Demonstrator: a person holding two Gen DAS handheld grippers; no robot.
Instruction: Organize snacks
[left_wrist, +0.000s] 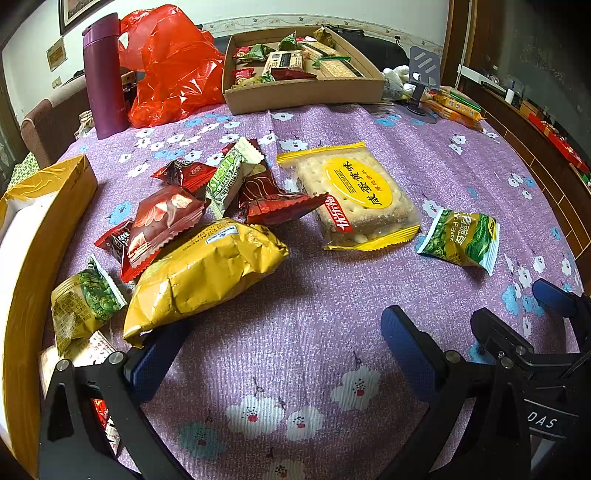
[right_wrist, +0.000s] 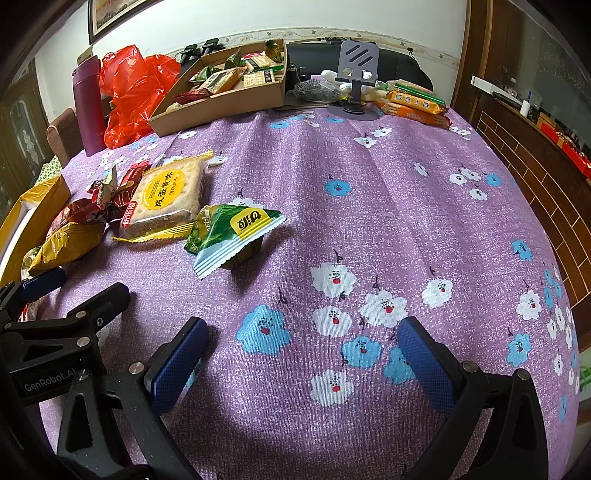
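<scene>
A purple flowered tablecloth (right_wrist: 369, 206) covered the table. At its far left a tall purple thermos flask (left_wrist: 103, 77) stood upright, just beside a crumpled red plastic bag (left_wrist: 173, 66). A grey phone stand (right_wrist: 357, 70) stood near the far edge, with a framed picture (right_wrist: 110, 13) on the white wall behind.

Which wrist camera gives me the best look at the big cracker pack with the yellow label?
The left wrist view: the cracker pack lies near centre, its top face and label fully visible. In the right wrist view it sits far left, smaller and foreshortened, with the green pea packet just in front.
</scene>
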